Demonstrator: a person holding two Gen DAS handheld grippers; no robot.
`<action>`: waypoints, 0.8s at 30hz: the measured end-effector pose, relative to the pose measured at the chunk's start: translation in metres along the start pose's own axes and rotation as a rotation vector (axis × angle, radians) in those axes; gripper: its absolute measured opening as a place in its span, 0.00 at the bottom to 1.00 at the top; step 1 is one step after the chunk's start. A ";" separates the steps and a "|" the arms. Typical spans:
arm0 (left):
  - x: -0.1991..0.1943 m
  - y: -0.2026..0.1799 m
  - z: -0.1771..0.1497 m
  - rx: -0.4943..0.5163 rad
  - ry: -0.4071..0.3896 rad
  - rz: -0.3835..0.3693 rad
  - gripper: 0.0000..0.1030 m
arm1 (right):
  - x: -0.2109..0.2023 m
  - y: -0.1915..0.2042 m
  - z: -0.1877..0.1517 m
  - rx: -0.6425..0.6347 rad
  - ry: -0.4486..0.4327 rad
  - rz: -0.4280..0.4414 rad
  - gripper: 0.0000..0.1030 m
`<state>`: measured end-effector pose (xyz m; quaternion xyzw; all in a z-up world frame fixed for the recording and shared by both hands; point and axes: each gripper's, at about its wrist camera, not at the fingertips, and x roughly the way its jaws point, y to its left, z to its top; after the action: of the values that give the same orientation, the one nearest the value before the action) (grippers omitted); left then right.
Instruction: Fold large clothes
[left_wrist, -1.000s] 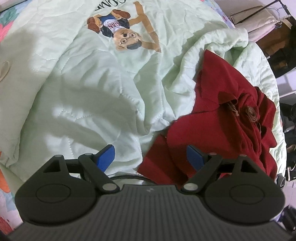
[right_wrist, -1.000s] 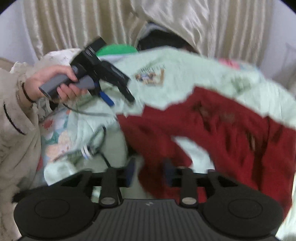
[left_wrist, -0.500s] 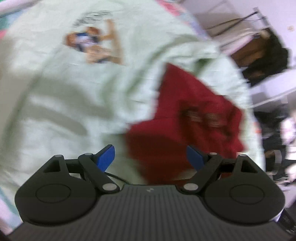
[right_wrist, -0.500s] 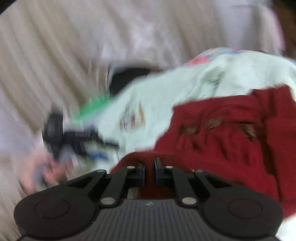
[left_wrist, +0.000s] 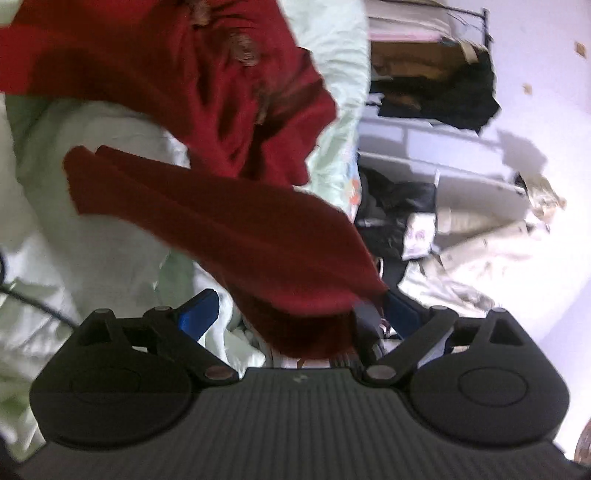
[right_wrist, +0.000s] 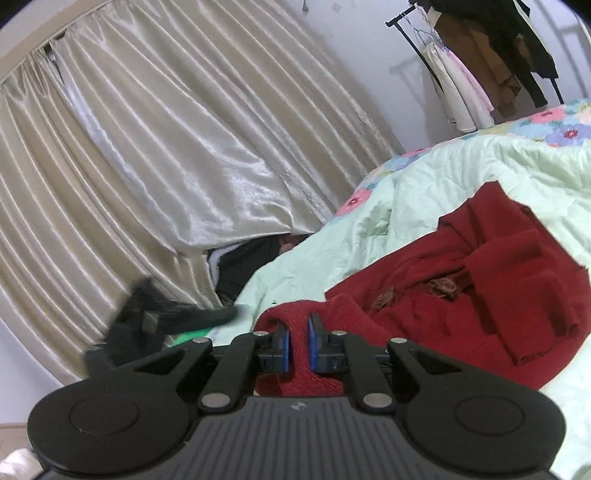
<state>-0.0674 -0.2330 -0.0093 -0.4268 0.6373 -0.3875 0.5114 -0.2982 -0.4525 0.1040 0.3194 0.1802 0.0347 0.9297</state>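
Since a second ago the right gripper (right_wrist: 298, 341) has closed its fingers on an edge of the dark red garment (right_wrist: 461, 280) and is lifting it off the pale green quilt (right_wrist: 424, 184), while the left gripper (left_wrist: 299, 314), fingers apart, is swinging in under a hanging red strip. Most of the garment is lying bunched on the quilt. Risk: the right is pinching only a thin bit of edge so it may be slipping out, and the left, closing mid-swing in blur, may be grabbing the wrong layer or quilt.
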 end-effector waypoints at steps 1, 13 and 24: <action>0.001 -0.001 0.003 0.048 -0.049 0.017 0.14 | -0.004 0.000 -0.003 -0.015 0.006 0.008 0.10; -0.048 0.008 -0.013 0.486 -0.391 -0.042 0.02 | -0.025 0.013 -0.060 -0.233 0.266 0.248 0.69; -0.092 -0.030 -0.035 0.739 -0.532 -0.210 0.03 | -0.016 -0.018 -0.026 -0.409 0.207 0.062 0.70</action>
<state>-0.0867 -0.1543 0.0544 -0.3625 0.2565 -0.5153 0.7330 -0.3235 -0.4548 0.0788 0.1243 0.2537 0.1315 0.9502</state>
